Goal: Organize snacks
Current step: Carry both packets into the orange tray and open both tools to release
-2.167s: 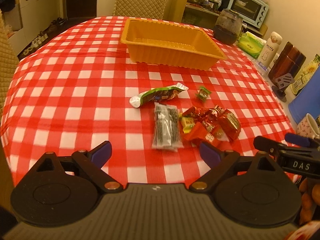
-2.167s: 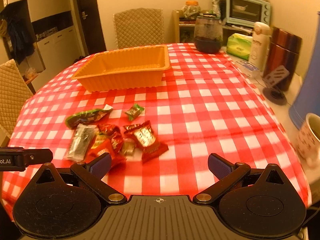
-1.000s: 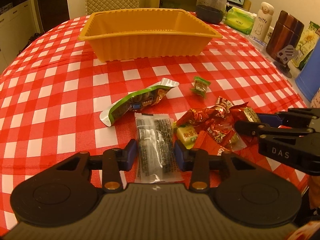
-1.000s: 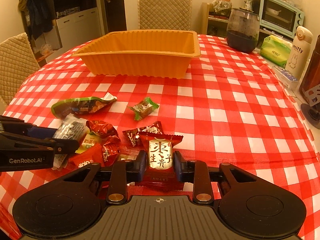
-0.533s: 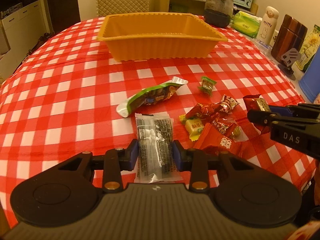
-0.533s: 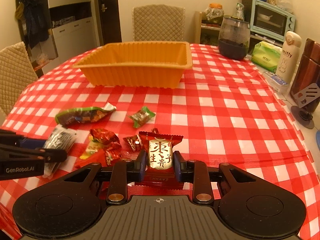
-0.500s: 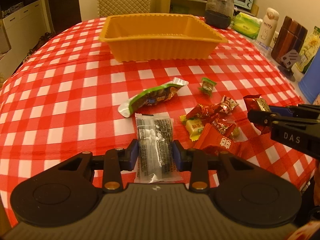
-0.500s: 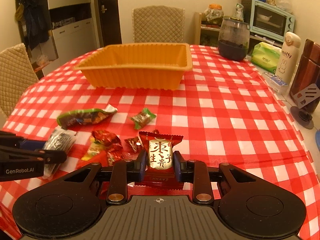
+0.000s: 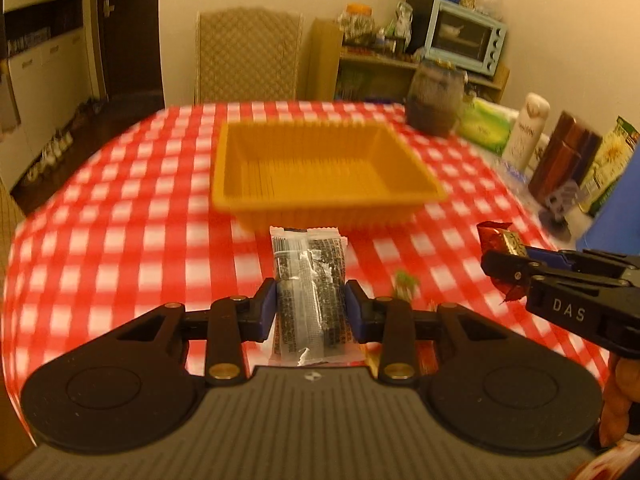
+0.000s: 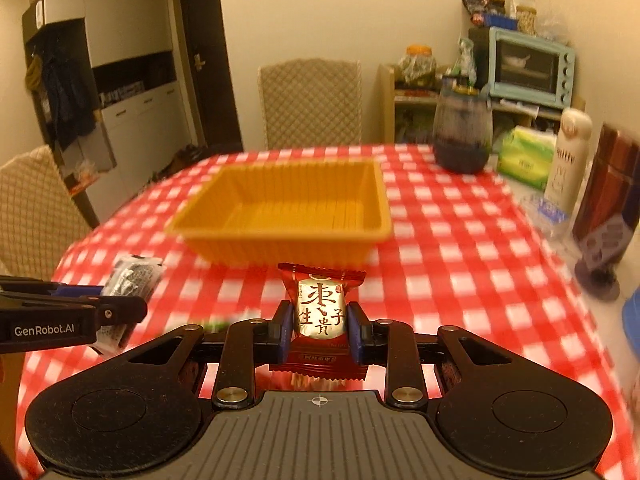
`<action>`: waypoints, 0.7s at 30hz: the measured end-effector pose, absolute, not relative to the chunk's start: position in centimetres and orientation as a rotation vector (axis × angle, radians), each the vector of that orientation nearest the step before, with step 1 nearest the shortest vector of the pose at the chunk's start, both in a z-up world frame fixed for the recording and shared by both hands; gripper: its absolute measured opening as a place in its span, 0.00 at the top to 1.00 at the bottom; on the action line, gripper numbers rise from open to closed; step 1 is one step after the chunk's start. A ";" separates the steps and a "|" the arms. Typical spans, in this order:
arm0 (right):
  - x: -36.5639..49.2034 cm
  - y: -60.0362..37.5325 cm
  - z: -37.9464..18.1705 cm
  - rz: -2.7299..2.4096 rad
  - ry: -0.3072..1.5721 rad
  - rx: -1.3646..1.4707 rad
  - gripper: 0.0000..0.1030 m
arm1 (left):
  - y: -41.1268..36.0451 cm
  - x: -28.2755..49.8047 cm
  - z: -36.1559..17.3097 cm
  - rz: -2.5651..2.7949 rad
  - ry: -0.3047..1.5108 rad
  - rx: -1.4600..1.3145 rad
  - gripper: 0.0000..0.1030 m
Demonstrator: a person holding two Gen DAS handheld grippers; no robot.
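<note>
Orange tray [image 9: 320,168] ahead, left gripper [image 9: 310,307] clamping clear dark-snack packet [image 9: 308,280], right gripper [image 10: 319,330] clamping red candy packet [image 10: 320,312], both short of the tray.

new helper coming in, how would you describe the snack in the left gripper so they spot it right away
Start at the orange tray on the red checked table; just in front of its near wall the left gripper holds up a clear packet. It is a flat see-through wrapper with dark contents, unlike the red and gold packet in the right gripper.
</note>
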State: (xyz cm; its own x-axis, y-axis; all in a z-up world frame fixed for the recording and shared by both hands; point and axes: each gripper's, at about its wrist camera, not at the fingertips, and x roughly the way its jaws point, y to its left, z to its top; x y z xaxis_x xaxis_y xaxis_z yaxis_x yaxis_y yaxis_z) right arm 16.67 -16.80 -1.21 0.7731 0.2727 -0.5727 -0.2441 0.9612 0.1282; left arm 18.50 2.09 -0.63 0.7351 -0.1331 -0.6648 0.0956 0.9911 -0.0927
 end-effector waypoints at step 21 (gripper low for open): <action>33.8 -12.9 -1.3 0.201 0.602 0.158 0.72 | 5.2 34.7 -1.4 -0.097 0.659 -0.105 0.68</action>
